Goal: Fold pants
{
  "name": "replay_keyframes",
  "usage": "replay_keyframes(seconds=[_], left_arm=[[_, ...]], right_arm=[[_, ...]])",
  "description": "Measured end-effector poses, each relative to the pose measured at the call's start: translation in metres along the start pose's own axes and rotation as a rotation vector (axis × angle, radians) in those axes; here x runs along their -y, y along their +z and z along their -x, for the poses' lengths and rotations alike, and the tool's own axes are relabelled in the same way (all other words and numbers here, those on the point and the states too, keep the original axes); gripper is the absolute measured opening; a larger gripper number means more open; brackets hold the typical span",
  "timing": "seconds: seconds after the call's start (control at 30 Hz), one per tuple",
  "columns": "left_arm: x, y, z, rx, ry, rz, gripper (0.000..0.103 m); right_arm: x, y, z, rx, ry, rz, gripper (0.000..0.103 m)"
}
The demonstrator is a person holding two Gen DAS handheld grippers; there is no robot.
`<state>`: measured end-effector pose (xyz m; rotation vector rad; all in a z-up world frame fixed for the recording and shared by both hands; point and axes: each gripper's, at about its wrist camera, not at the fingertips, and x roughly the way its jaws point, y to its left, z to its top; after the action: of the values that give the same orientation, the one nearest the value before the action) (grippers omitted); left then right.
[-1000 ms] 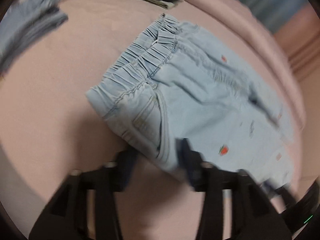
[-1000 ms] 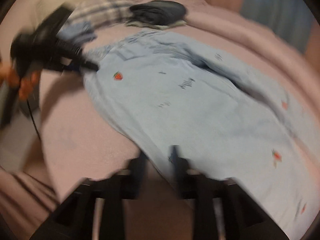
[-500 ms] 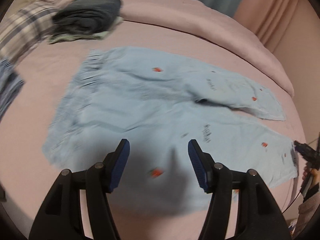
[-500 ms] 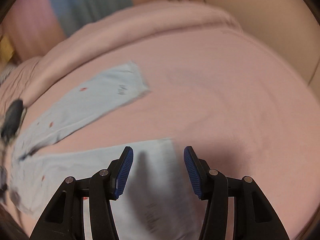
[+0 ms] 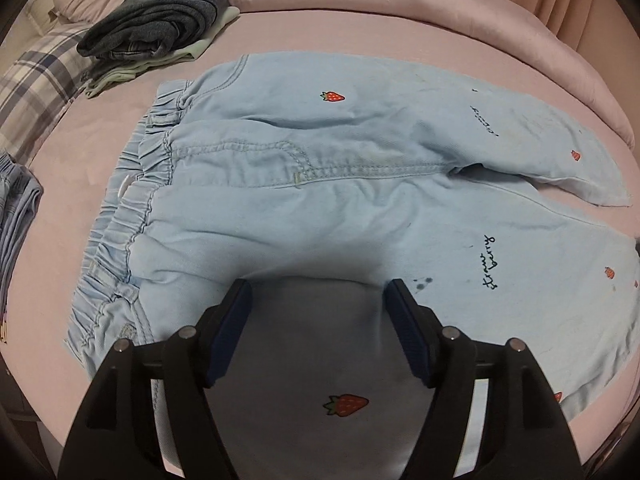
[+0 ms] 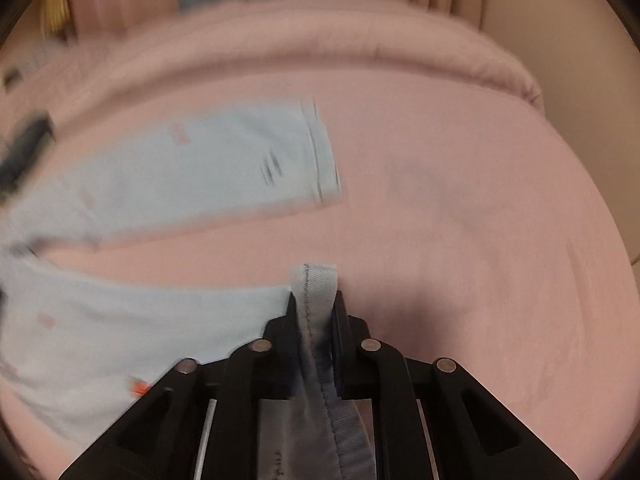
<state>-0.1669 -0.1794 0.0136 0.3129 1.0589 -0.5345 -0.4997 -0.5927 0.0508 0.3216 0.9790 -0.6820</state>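
Light blue pants [image 5: 320, 168] with strawberry prints lie spread flat on the pink bed, elastic waistband at the left, both legs running to the right. My left gripper [image 5: 318, 300] is open and empty, hovering over the near hip area. My right gripper [image 6: 314, 304] is shut on the hem of the near pant leg [image 6: 314, 280], which sticks up between the fingers. The far leg's hem [image 6: 316, 156] lies flat further back on the bed.
A stack of folded dark jeans and pale clothes [image 5: 160, 28] sits at the back left, next to a plaid pillow [image 5: 36, 84]. More folded blue cloth [image 5: 16, 208] lies at the left edge. A rolled pink duvet [image 5: 440, 12] borders the far side.
My right gripper has closed on the near leg's hem; it was open half a second ago. My left gripper let go of the waistband a second ago and stays open over the pants.
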Motion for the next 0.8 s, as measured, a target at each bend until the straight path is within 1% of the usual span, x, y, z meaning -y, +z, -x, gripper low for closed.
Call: replay_keyframes(seconds=[0.07, 0.1, 0.13, 0.23, 0.27, 0.3, 0.37, 0.4, 0.43, 0.47, 0.5, 0.53, 0.57, 0.6, 0.63, 0.67, 0.7, 0.77, 0.8], left_arm=[[-0.002, 0.000, 0.001, 0.001, -0.003, 0.004, 0.071], [-0.002, 0.001, 0.001, -0.001, -0.003, 0.004, 0.071], [-0.001, -0.001, 0.004, -0.006, -0.001, 0.004, 0.071], [0.001, -0.006, 0.015, 0.016, 0.023, -0.019, 0.071], [0.002, -0.009, 0.019, 0.031, 0.027, -0.035, 0.072], [0.002, -0.012, 0.020, 0.039, 0.029, -0.047, 0.072], [0.000, -0.018, 0.018, 0.039, 0.029, -0.076, 0.074], [-0.001, -0.020, 0.016, 0.038, 0.031, -0.080, 0.077], [-0.004, -0.023, 0.013, 0.040, 0.031, -0.075, 0.082], [-0.009, -0.023, 0.010, 0.048, 0.033, -0.066, 0.090], [-0.014, -0.023, 0.007, 0.053, 0.043, -0.055, 0.094], [-0.020, -0.023, 0.005, 0.048, 0.044, -0.033, 0.097], [-0.024, -0.022, 0.006, 0.042, 0.029, -0.013, 0.096], [-0.026, -0.021, 0.008, 0.041, 0.030, -0.006, 0.095], [-0.026, -0.021, 0.013, 0.042, 0.038, -0.008, 0.095], [-0.026, -0.022, 0.018, 0.050, 0.054, -0.019, 0.094], [-0.025, -0.025, 0.023, 0.058, 0.065, -0.029, 0.094], [-0.024, -0.032, 0.034, 0.085, 0.079, -0.051, 0.093], [-0.023, -0.037, 0.037, 0.094, 0.079, -0.064, 0.094]], right_arm=[[0.010, -0.003, 0.015, 0.013, -0.025, -0.054, 0.029], [0.015, -0.005, 0.025, 0.014, -0.046, -0.084, 0.045], [0.013, -0.004, 0.032, 0.031, -0.055, -0.096, 0.047], [-0.001, -0.020, 0.066, 0.103, -0.068, -0.071, 0.047], [-0.008, -0.030, 0.077, 0.122, -0.044, -0.045, 0.047], [-0.017, -0.041, 0.083, 0.128, -0.025, -0.008, 0.047], [-0.033, -0.061, 0.086, 0.143, -0.015, 0.083, 0.047], [-0.039, -0.071, 0.084, 0.134, -0.015, 0.121, 0.047], [-0.037, -0.079, 0.073, 0.093, -0.041, 0.161, 0.046], [-0.038, -0.086, 0.059, 0.040, -0.108, 0.198, 0.044], [-0.033, -0.092, 0.051, 0.035, -0.147, 0.212, 0.043], [-0.021, -0.094, 0.057, 0.063, -0.132, 0.163, 0.043], [-0.011, -0.089, 0.058, 0.040, -0.168, 0.100, 0.043], [-0.008, -0.084, 0.059, 0.029, -0.207, 0.066, 0.044], [-0.006, -0.078, 0.063, 0.017, -0.263, 0.058, 0.044], [-0.010, -0.075, 0.071, 0.018, -0.297, 0.069, 0.044], [-0.018, -0.072, 0.074, 0.036, -0.290, 0.080, 0.044], [-0.038, -0.074, 0.094, 0.115, -0.180, 0.110, 0.044], [-0.054, -0.078, 0.100, 0.139, -0.108, 0.137, 0.044]])
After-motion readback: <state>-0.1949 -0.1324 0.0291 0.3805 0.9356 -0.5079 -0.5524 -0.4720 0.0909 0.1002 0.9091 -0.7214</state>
